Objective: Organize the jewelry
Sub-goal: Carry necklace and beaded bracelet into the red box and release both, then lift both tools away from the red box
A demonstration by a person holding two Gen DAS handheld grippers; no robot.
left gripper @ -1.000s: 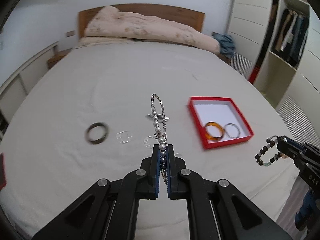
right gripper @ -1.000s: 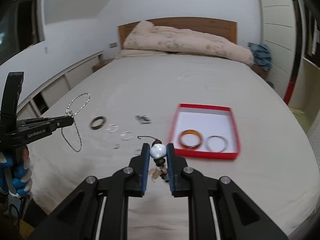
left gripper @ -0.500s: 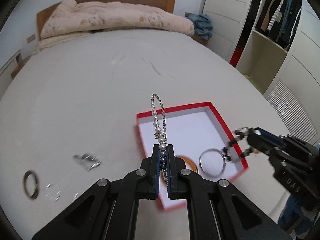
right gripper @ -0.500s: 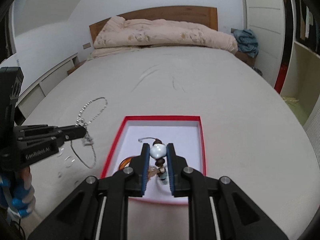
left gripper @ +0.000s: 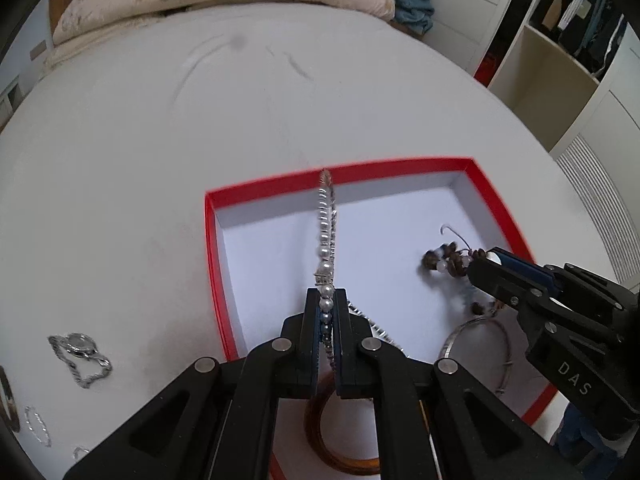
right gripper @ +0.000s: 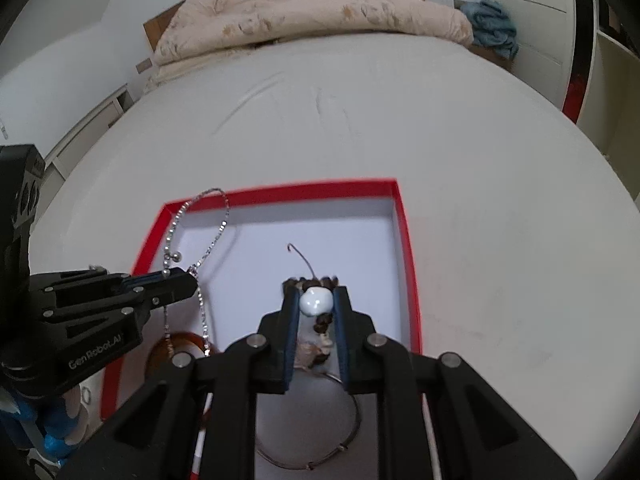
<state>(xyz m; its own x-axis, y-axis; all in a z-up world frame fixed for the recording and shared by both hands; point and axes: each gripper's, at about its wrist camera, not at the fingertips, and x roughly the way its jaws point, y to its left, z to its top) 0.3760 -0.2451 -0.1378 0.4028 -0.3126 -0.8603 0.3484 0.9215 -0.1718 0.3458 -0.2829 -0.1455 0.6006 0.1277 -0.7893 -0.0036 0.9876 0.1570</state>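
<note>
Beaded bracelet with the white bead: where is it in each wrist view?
Left wrist: beaded bracelet right of centre, hanging from the right gripper over the red box.
Right wrist: bottom centre, white bead clamped between the fingers.
Shared landmark: the box's red rim.

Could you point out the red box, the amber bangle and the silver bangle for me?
Red box (right gripper: 408,248), right wrist view, on its right wall.
Amber bangle (left gripper: 316,436), left wrist view, on its left curve.
Silver bangle (left gripper: 505,334), left wrist view, on its right arc.
</note>
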